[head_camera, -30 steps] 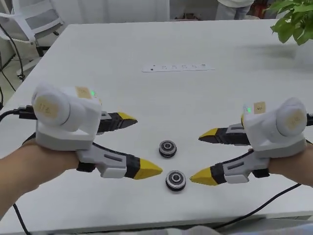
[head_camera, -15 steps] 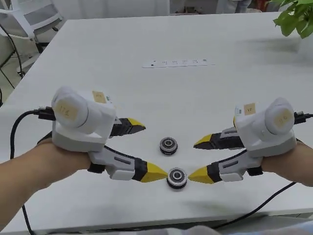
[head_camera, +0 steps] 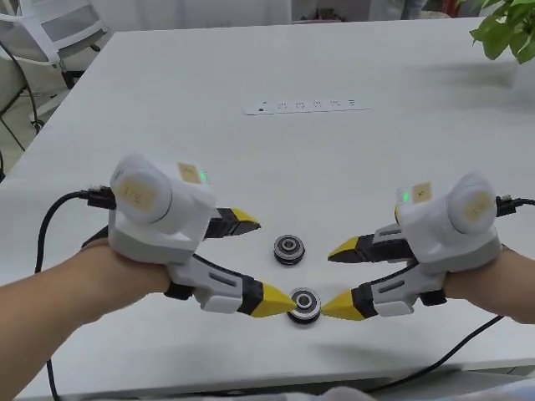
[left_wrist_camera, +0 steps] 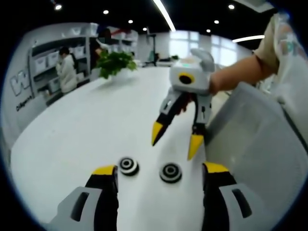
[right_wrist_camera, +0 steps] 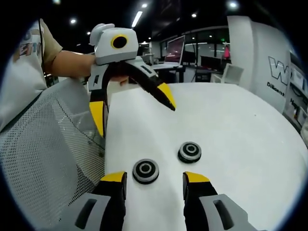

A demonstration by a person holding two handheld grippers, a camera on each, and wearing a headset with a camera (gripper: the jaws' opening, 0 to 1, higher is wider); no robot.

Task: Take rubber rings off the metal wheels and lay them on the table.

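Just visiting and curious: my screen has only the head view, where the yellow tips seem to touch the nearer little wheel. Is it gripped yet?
Observer: No. The right gripper view shows the near wheel lying free on the table, just ahead of the right gripper and its open jaws.
Operator: And from the other side?
Observer: In the left gripper view the far wheel also lies untouched, ahead of the left gripper and its wide-open jaws.
Operator: Anyone else about?
Observer: A person stands by shelves across the room, in the left gripper view.
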